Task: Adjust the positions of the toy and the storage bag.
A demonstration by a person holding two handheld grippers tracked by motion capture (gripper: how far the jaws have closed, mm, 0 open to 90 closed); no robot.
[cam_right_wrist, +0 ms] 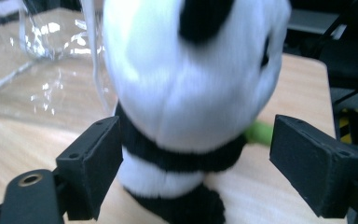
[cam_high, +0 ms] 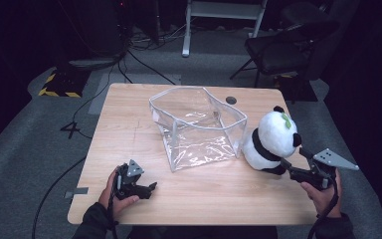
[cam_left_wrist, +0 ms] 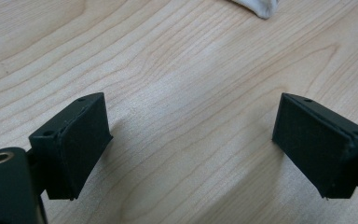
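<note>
Nearest you, at the table's front edge, your left gripper (cam_high: 151,187) is sitting low over the wood, jaws standing wide apart with bare wood grain between them in the left gripper view (cam_left_wrist: 191,140). Your left hand (cam_high: 112,194) is wrapping its body, cable trailing off the front. At the front right, your right gripper (cam_high: 284,164) is pointing at the back of the panda plush (cam_high: 272,139); its jaws are spread wide either side of the plush (cam_right_wrist: 186,93), pads not pressing it. The panda is sitting upright on the table (cam_high: 129,109), right of centre, touching or just beside the clear plastic bag (cam_high: 199,124), which is standing open mid-table. The surface is light wood grain, rounded corners, with a dark round grommet (cam_high: 231,100) near the far edge. Beyond the table, grey carpet is running back into a dark room, with black cables (cam_high: 144,62) lying on the floor, yellow-black hazard tape (cam_high: 54,92) far left, a white frame (cam_high: 224,15) far centre, and a black chair (cam_high: 283,47) far right.
</note>
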